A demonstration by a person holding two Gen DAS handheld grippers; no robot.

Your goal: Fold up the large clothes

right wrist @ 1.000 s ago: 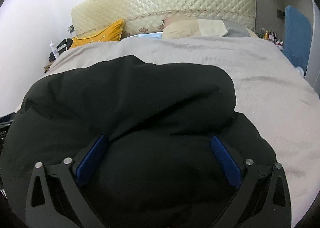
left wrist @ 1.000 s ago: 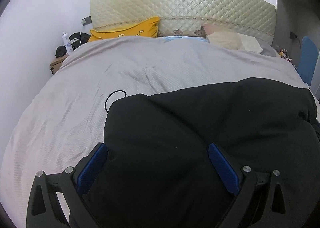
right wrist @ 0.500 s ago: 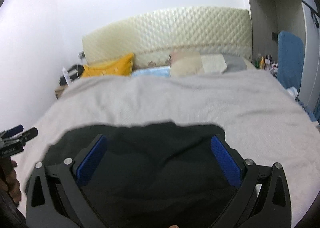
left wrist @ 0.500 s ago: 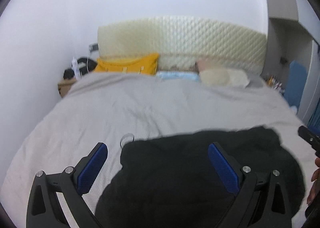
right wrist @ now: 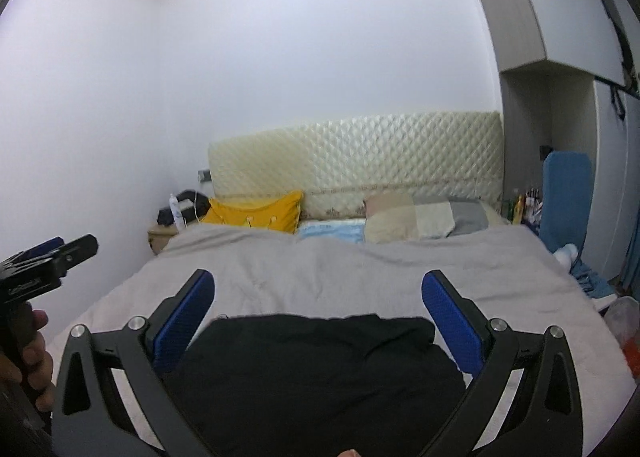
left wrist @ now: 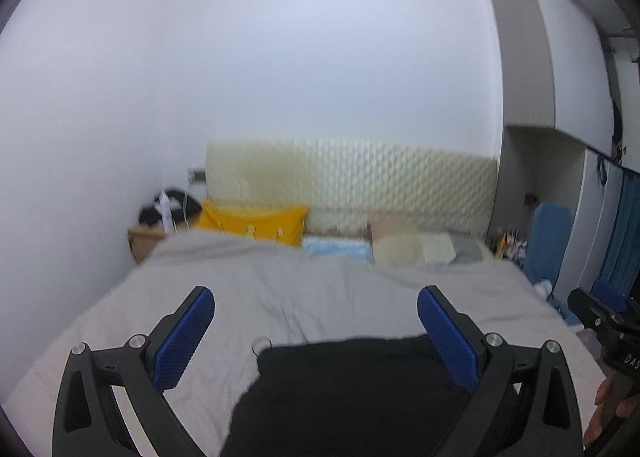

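Observation:
A large black garment (left wrist: 352,393) lies folded in a compact pile on the grey bedspread (left wrist: 320,297) near the bed's foot; it also shows in the right wrist view (right wrist: 320,373). My left gripper (left wrist: 316,329) is open and empty, held above and behind the garment. My right gripper (right wrist: 318,317) is open and empty, also raised above the garment. Each gripper shows at the edge of the other's view: the right one (left wrist: 600,309), the left one (right wrist: 52,257).
A quilted cream headboard (right wrist: 360,153) stands against the far wall. A yellow pillow (right wrist: 256,213), a light blue cloth (right wrist: 332,231) and a beige-grey pillow (right wrist: 424,217) lie at the head. A nightstand (right wrist: 164,235) is at left, a blue panel (right wrist: 564,197) at right.
Both grippers have lifted up and pulled back from the black garment, tilting up so the wall now fills the views. The garment stays on the bed.

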